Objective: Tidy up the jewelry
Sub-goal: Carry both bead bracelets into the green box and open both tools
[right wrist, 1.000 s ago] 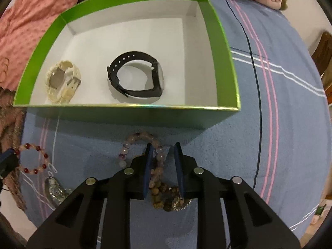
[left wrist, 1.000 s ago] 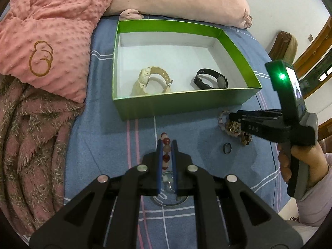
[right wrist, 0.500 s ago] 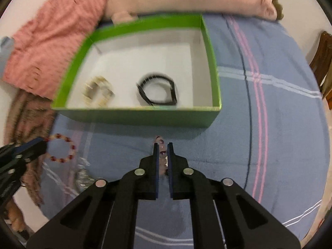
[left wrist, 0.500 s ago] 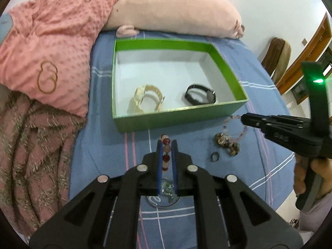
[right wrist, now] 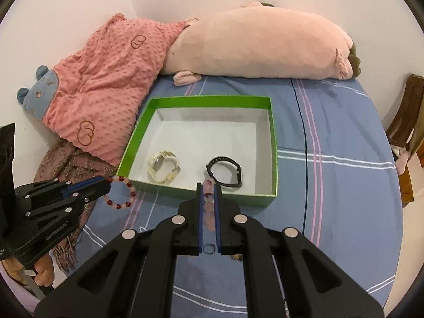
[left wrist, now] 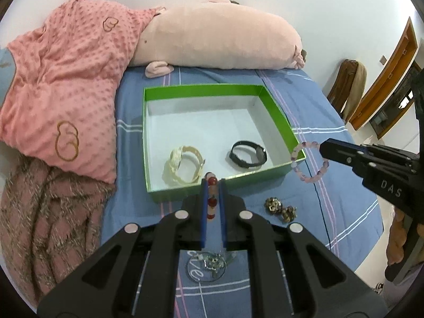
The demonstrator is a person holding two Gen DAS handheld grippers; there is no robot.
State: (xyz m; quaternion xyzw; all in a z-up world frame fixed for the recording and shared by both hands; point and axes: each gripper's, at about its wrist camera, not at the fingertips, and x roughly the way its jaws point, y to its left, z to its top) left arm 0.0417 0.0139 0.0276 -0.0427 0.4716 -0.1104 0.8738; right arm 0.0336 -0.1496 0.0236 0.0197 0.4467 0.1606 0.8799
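A green box (left wrist: pixel 281 118) (right wrist: pixel 274 143) with a white floor lies on the blue bedsheet. It holds a cream watch (left wrist: pixel 182 167) (right wrist: pixel 163 168) and a black watch (left wrist: pixel 247 155) (right wrist: pixel 225 171). My left gripper (left wrist: pixel 212 182) (right wrist: pixel 107 184) is shut on a red-and-pink bead bracelet (left wrist: pixel 212 198) (right wrist: pixel 120 193), held in the air before the box's near wall. My right gripper (right wrist: pixel 208 185) (left wrist: pixel 322 149) is shut on a pale pink-purple bead bracelet (right wrist: pixel 208 201) (left wrist: pixel 308 160), held in the air by the box's near right corner.
On the sheet lie brown bead clusters (left wrist: pixel 281 208), a dark ring (right wrist: pixel 208 248) and a clear disc with a silver pendant (left wrist: pixel 208 266). A pink dotted blanket (left wrist: pixel 61 84), a brown shawl (left wrist: pixel 45 212) and a long pink plush (left wrist: pixel 214 42) border the box. A wooden chair (left wrist: pixel 347 90) stands right.
Both grippers have risen and pulled back from the sheet, each lifting its bracelet. The right gripper closed on the pale bracelet and raised it off the brown bead clusters.
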